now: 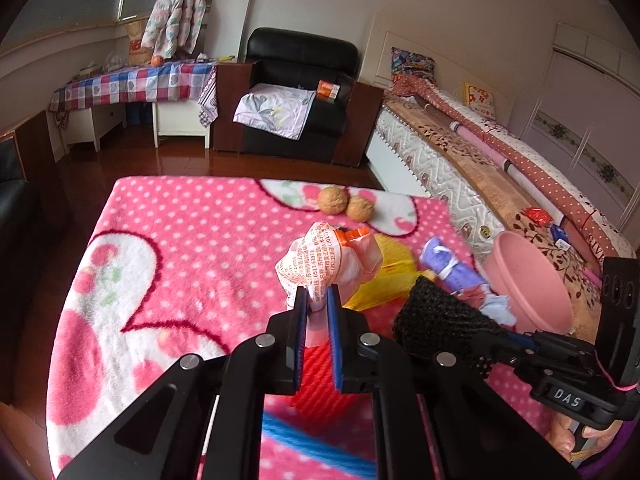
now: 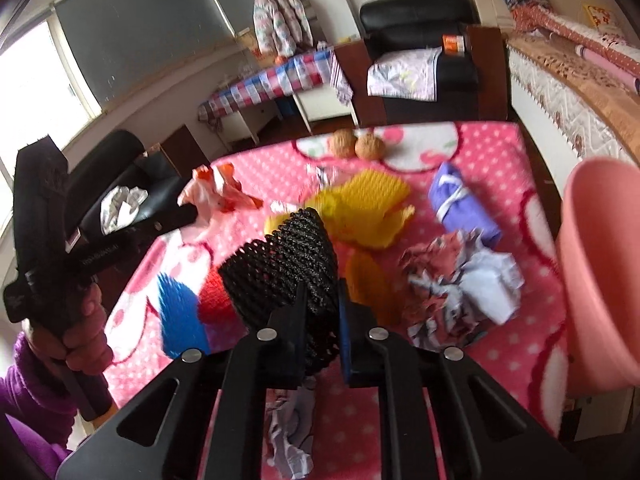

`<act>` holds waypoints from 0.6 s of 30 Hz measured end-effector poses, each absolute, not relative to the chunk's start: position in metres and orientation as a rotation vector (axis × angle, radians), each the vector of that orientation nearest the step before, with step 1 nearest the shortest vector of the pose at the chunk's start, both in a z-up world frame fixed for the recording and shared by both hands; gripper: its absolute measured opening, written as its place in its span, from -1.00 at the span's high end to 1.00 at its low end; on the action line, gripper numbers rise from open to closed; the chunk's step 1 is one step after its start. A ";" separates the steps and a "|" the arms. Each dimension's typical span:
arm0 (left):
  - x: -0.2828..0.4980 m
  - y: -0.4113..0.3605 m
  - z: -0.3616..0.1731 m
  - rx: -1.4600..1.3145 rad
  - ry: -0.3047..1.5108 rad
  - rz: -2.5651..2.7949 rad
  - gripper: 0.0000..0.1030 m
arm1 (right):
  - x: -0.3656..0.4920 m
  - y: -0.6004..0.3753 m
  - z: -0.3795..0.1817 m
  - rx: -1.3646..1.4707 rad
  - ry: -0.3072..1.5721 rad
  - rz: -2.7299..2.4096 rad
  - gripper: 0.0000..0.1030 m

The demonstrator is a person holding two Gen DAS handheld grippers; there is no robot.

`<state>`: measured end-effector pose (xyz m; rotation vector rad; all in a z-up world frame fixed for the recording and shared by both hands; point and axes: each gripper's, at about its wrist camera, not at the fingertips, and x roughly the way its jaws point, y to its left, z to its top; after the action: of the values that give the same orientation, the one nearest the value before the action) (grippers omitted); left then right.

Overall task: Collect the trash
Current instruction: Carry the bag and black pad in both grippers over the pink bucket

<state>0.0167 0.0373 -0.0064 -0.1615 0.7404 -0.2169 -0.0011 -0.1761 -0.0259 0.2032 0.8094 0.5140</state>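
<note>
Left gripper (image 1: 318, 300) pinched wrapper (image 1: 324, 264) by its tail (could slip); right gripper (image 2: 322, 300) clamped black mesh (image 2: 280, 260).

My left gripper (image 1: 318, 300) holds a wrapper (image 1: 326, 260); walnuts (image 1: 346, 203) lie behind, basin (image 1: 528, 280) right.

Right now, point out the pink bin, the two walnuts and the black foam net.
pink bin (image 1: 524, 280): left wrist view, on its inner wall.
walnuts (image 1: 333, 200): left wrist view, on the left nut's shell.
black foam net (image 2: 284, 256): right wrist view, on its mesh body ahead of the gripper.
</note>
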 end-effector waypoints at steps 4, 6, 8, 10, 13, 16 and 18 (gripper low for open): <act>0.013 0.020 0.006 -0.153 0.719 -0.247 0.82 | -0.007 -0.199 -0.008 0.230 0.740 0.469 0.74; 0.012 0.009 0.011 -0.143 0.710 -0.267 0.82 | -0.010 -0.215 -0.001 0.249 0.707 0.433 0.74; 0.011 -0.003 0.014 -0.136 0.704 -0.287 0.82 | -0.012 -0.229 0.004 0.259 0.685 0.398 0.74; 0.011 -0.016 0.017 -0.131 0.701 -0.312 0.82 | -0.015 -0.244 0.007 0.266 0.663 0.353 0.74; 0.013 -0.037 0.021 -0.120 0.697 -0.344 0.82 | -0.020 -0.267 0.010 0.274 0.636 0.281 0.74; 0.015 -0.060 0.024 -0.114 0.699 -0.381 0.82 | -0.025 -0.288 0.011 0.282 0.617 0.208 0.74; 0.018 -0.076 0.025 -0.106 0.702 -0.405 0.82 | -0.029 -0.302 0.010 0.286 0.607 0.162 0.74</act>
<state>0.0176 -0.0763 0.0254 -0.1058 0.7022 -0.4048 -0.0293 -0.3019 0.0101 0.2858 0.6071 0.1621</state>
